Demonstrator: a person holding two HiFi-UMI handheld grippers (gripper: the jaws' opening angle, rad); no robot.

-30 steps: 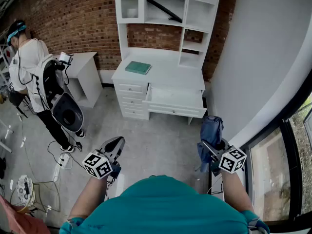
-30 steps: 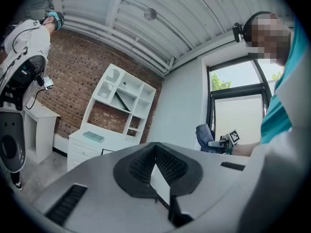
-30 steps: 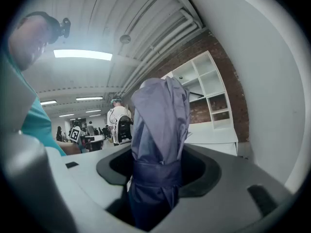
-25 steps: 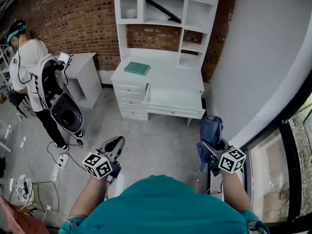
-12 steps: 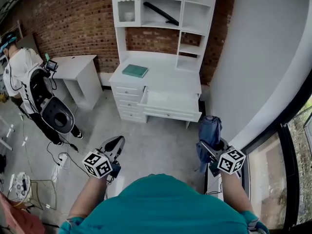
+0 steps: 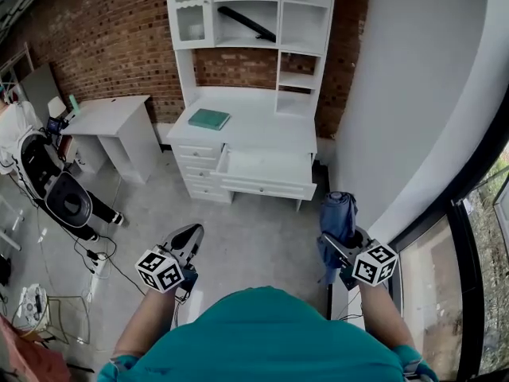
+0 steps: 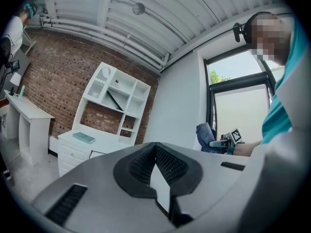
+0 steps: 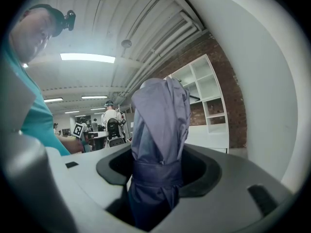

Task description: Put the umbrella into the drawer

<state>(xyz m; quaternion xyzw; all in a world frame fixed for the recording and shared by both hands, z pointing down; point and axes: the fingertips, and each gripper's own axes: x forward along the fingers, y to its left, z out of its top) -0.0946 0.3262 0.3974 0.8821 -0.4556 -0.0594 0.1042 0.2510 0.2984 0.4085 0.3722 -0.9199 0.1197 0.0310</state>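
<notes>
Umbrella sat clamped in my right tool, my left tool closed on nothing, and the open drawer under the surface's front edge lay well apart, not yet filled.

"How many claws have you?"
"Two: my left gripper and my right gripper."
"And the rest?"
"One umbrella, one book, one open drawer — plus one desk and one table."

The umbrella's lower end lay hidden between the right gripper's jaws — handle unseen. A person at the head view's left edge was cut off (legs and gear showed).
</notes>
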